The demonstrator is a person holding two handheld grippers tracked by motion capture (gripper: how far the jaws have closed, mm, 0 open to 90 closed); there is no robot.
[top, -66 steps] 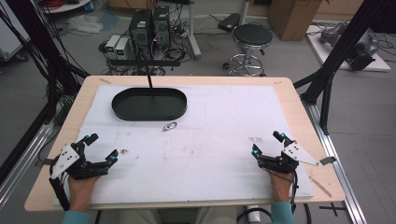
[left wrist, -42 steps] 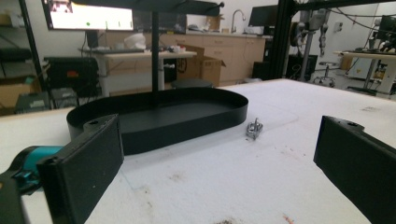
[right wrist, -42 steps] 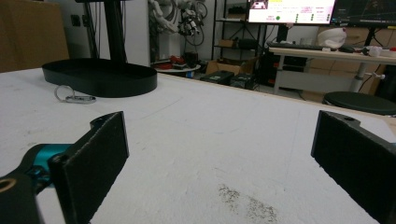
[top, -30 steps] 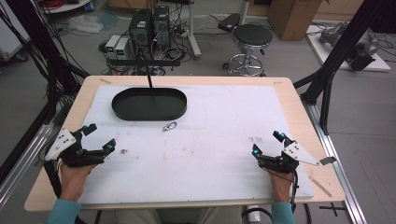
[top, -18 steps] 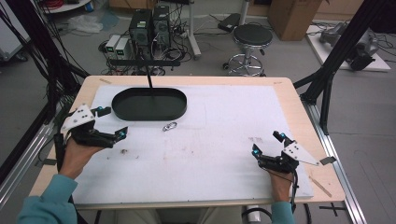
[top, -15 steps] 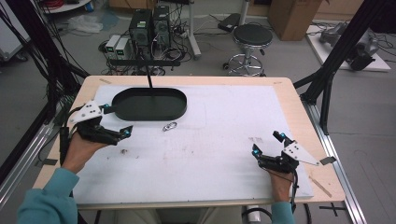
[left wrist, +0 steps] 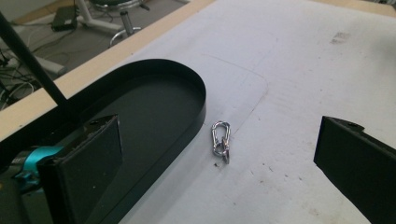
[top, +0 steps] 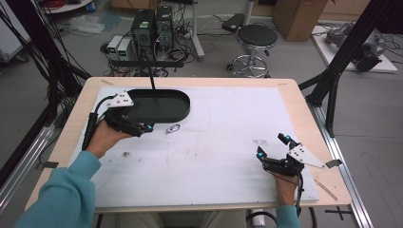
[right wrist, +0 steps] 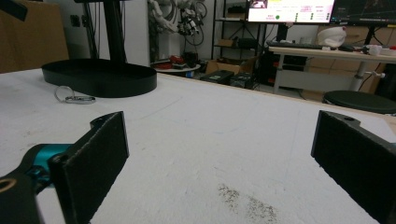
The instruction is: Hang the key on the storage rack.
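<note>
A small silver carabiner [top: 172, 128] with a ring lies on the white mat, just right of a black oval tray [top: 183, 113]. My left gripper [top: 146, 129] hovers at the tray's near edge, a short way left of the carabiner, and it is open. In the left gripper view the carabiner [left wrist: 220, 140] lies ahead between the two wide-apart black fingers [left wrist: 88, 158], beside the tray's rim [left wrist: 198, 109]. My right gripper [top: 272, 146] rests open near the front right of the mat, holding nothing. From it the carabiner [right wrist: 74, 98] and the tray [right wrist: 100, 79] look far off.
A white mat [top: 228, 128] covers the wooden table [top: 294, 90]. A thin black pole [top: 151, 78] rises behind the tray. A stool [top: 256, 35] and computer boxes stand on the floor beyond the far edge. Black frame posts [top: 332, 85] flank the table.
My left gripper has travelled from the front left corner forward and right to the tray's near edge, close to the carabiner. The right gripper has stayed in place.
</note>
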